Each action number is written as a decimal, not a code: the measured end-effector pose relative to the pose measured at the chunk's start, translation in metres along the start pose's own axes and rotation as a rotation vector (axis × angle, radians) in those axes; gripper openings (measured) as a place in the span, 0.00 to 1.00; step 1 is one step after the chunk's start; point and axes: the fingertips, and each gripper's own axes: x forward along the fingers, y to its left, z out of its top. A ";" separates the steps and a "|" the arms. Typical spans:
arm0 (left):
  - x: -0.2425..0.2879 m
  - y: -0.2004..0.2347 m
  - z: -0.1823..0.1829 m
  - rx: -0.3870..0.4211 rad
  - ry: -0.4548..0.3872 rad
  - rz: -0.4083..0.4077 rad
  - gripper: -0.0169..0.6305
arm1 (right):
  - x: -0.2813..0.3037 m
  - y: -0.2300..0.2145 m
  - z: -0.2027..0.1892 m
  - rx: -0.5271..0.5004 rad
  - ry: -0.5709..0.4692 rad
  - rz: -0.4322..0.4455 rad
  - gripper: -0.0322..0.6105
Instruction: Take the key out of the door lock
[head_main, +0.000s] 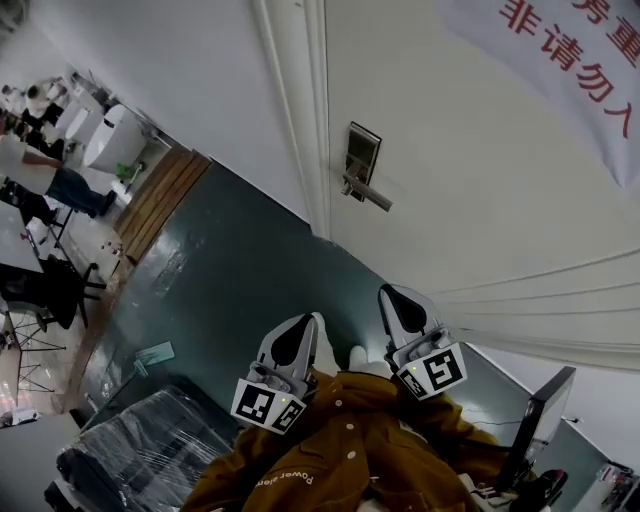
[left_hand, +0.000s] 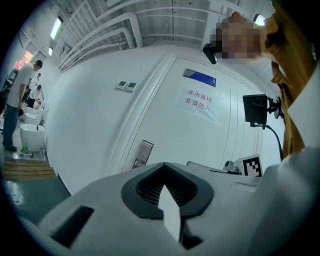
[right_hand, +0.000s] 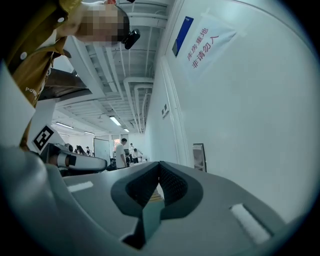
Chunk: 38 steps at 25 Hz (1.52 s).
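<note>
Lowest in the head view, at the bottom centre, is the person's brown jacket (head_main: 350, 445). Just above it the two tongs rise side by side, each with its marker cube at the base. The left gripper (head_main: 299, 328) sits at lower centre-left and the right gripper (head_main: 397, 300) a little higher at centre-right. They are near each other but apart, and both point up the frame toward the door. Each gripper's own view shows its jaws pressed together at the tips with nothing pinched between them.

A plastic-wrapped black bundle (head_main: 140, 450) lies in the lower left corner, and a dark stand (head_main: 541, 420) leans in the lower right. The dark green floor (head_main: 230, 270) runs up the middle-left of the frame.

Beyond the grippers, well apart from both, the white door (head_main: 470, 200) fills the right half of the frame. Its metal lock plate (head_main: 362, 152) is at upper centre, with the lever handle (head_main: 370, 194) just below it. The key is too small to make out at the lock from any view. A white banner with red characters (head_main: 580, 60) hangs in the upper right corner.

Farthest off, at the upper left, are a wooden platform (head_main: 160, 195), white fixtures (head_main: 108, 138) and a standing person (head_main: 60, 185)
</note>
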 end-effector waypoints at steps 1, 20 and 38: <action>0.005 0.008 0.006 -0.003 -0.003 -0.014 0.02 | 0.011 -0.002 0.002 -0.012 0.004 -0.013 0.06; 0.055 0.061 0.029 -0.065 0.035 -0.131 0.02 | 0.117 -0.093 -0.025 -0.496 0.245 -0.095 0.34; 0.118 0.060 -0.025 -0.253 0.176 -0.229 0.02 | 0.142 -0.165 -0.091 -0.451 0.432 -0.023 0.26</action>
